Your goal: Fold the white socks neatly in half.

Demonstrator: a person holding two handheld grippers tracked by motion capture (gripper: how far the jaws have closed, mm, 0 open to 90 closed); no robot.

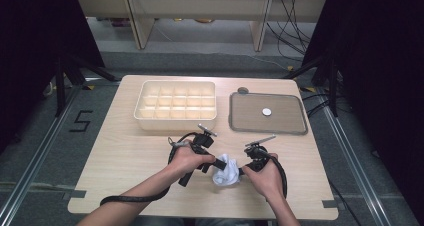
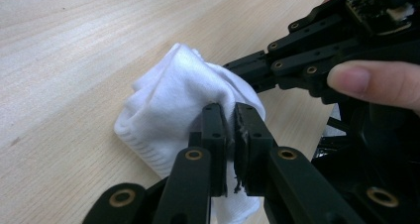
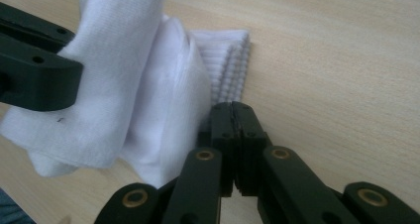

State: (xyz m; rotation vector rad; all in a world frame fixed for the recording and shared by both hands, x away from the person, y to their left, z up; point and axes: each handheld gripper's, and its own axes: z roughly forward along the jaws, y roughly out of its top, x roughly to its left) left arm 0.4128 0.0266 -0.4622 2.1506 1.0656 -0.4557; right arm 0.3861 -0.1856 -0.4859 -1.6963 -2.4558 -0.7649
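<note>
The work surface is a pale wooden table with rounded corners [image 1: 125, 151], standing on a grey floor, with light wooden shelving legs beyond it, loose cables behind on the right and dark curtains at both sides; a black numeral 5 [image 1: 80, 121] is marked on the floor at the left. On the table there are one cream plastic compartment box with a grid of cells [image 1: 175, 117], one flat grey rectangular tray [image 1: 295, 128] carrying one small white disc [image 1: 267, 112], and one crumpled white fabric sock with a ribbed cuff [image 1: 226, 172], which lies near the front edge between the two hands. There are two hand-held black grippers. The left gripper [image 2: 229, 127] has its jaws drawn narrow and clamped on a fold of the sock, fabric showing between the pads. The right gripper [image 3: 233, 116] has its jaws pressed together at the edge of the sock; whether fabric is caught between them cannot be told
</note>
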